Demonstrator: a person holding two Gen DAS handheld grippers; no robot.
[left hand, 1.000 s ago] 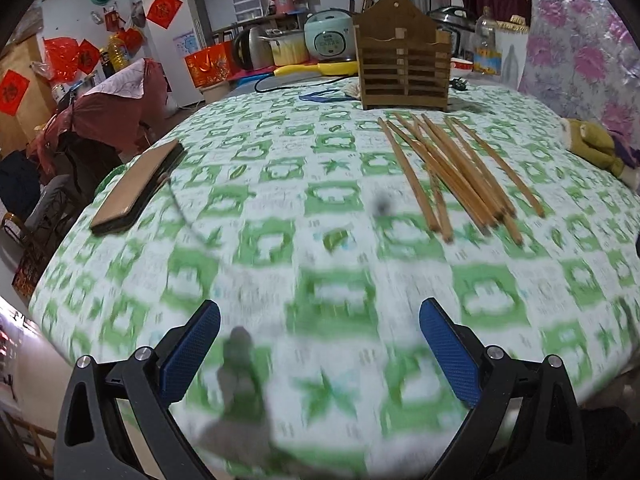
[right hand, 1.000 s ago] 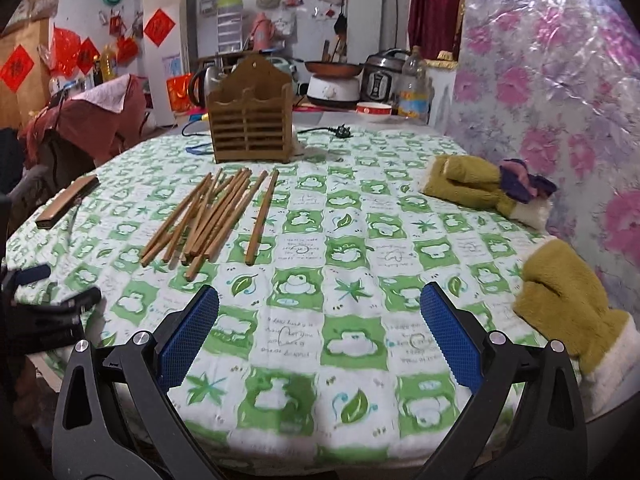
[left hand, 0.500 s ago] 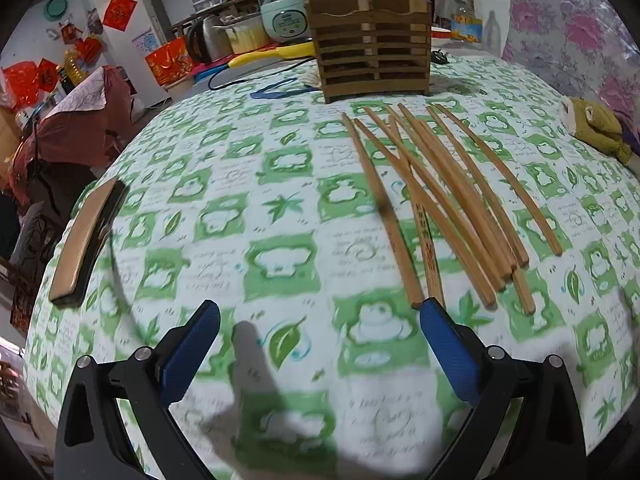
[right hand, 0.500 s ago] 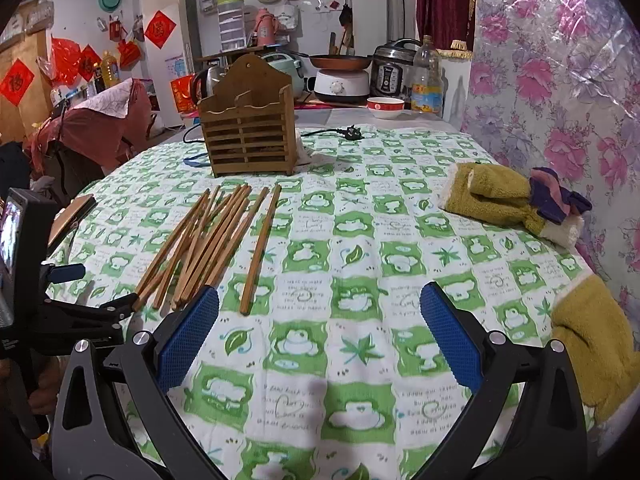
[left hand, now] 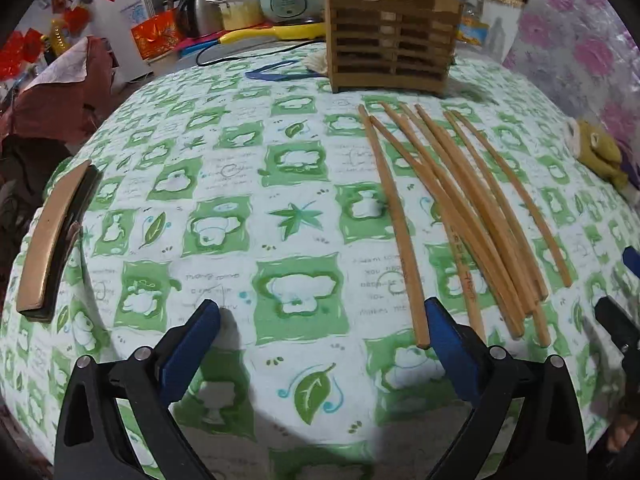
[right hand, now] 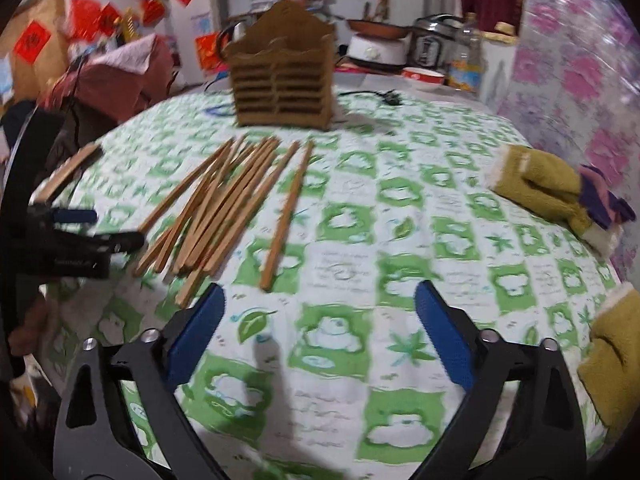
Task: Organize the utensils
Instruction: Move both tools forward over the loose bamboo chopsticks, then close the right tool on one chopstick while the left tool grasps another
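Observation:
Several wooden chopsticks [left hand: 460, 216] lie fanned out on the green-patterned tablecloth [left hand: 240, 200], in front of a slatted wooden utensil holder [left hand: 390, 36] at the far side. My left gripper [left hand: 320, 328] is open and empty, low over the cloth; its right finger is beside the near end of the leftmost chopstick [left hand: 400, 232]. In the right wrist view the chopsticks [right hand: 224, 204] lie ahead and left, the holder [right hand: 282, 80] behind them. My right gripper [right hand: 318, 312] is open and empty, just right of the chopsticks' near ends. The left gripper [right hand: 80, 236] shows at that view's left edge.
A flat wooden block [left hand: 52, 240] lies at the table's left edge. Yellow-green mitts [right hand: 548, 188] lie at the right side, another [right hand: 612, 356] at the near right edge. Appliances, a bottle and a cable [right hand: 372, 96] stand behind the holder.
Both grippers have moved forward and lower toward the chopsticks. The left gripper now sits at their near ends; the right has swung in beside them. Both stay open.

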